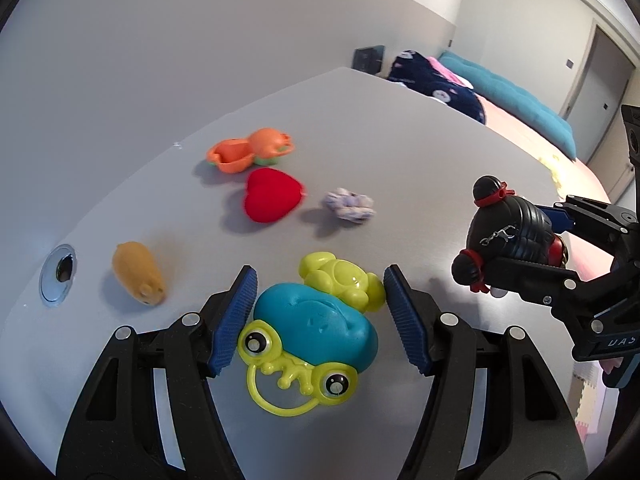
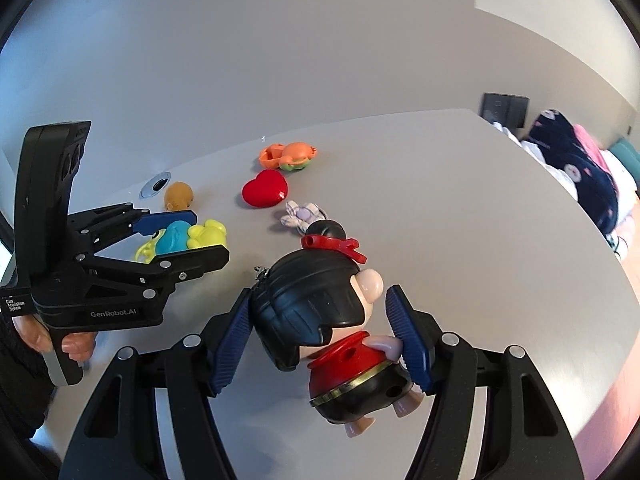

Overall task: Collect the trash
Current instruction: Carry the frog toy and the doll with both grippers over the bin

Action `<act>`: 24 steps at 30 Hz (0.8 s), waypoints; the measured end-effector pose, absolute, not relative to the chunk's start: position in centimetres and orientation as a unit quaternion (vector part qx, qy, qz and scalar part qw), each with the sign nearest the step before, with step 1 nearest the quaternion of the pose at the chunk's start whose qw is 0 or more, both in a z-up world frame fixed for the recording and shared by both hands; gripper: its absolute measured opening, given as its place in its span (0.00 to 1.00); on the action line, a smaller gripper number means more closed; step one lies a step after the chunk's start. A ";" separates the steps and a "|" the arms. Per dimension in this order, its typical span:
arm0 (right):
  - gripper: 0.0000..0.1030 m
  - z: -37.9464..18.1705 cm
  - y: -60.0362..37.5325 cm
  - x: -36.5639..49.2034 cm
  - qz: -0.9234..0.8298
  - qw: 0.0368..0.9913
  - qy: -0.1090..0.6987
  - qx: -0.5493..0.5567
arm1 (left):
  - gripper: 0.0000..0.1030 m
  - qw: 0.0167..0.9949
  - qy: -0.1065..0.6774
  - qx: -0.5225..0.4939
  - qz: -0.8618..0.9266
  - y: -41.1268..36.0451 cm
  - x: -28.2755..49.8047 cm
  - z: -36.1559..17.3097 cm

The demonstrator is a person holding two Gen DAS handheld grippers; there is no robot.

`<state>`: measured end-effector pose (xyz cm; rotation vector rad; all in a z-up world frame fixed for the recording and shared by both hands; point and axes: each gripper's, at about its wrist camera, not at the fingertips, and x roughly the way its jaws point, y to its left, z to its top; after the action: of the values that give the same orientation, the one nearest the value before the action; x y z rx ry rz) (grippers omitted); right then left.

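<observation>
Doll (image 2: 320,312) between jaws hides its own face.

Under my fingers is a plain pale grey tabletop (image 1: 400,140), smooth and matte, with a round metal cable grommet (image 1: 58,279) set into it by the far-left edge. Lying directly on it: an orange plastic toy with green trim (image 1: 250,151) farthest back, a red plush heart (image 1: 272,195) just in front of it, a small lilac-and-white knitted flower piece (image 1: 349,205) to the heart's right, and a tan soft hamster-shaped toy (image 1: 138,278) near the grommet. All four sit apart, none touching.
</observation>
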<state>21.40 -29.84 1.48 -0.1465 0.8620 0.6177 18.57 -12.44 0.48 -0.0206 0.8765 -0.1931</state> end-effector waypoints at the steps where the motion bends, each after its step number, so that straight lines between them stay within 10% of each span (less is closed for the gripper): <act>1: 0.65 1.6 -30.2 21.0 0.291 0.862 0.410 -0.067 | 0.62 0.901 0.423 -0.008 -0.096 -12.9 18.4 0.6; 24: 0.62 3.5 -46.6 9.2 0.165 0.906 0.389 -0.004 | 0.62 0.881 0.402 0.073 -0.240 -31.3 12.3 2.8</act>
<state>9.22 -46.59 3.54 -0.0089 0.8032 0.3406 12.29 -31.28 2.84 0.1516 0.8380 -0.4994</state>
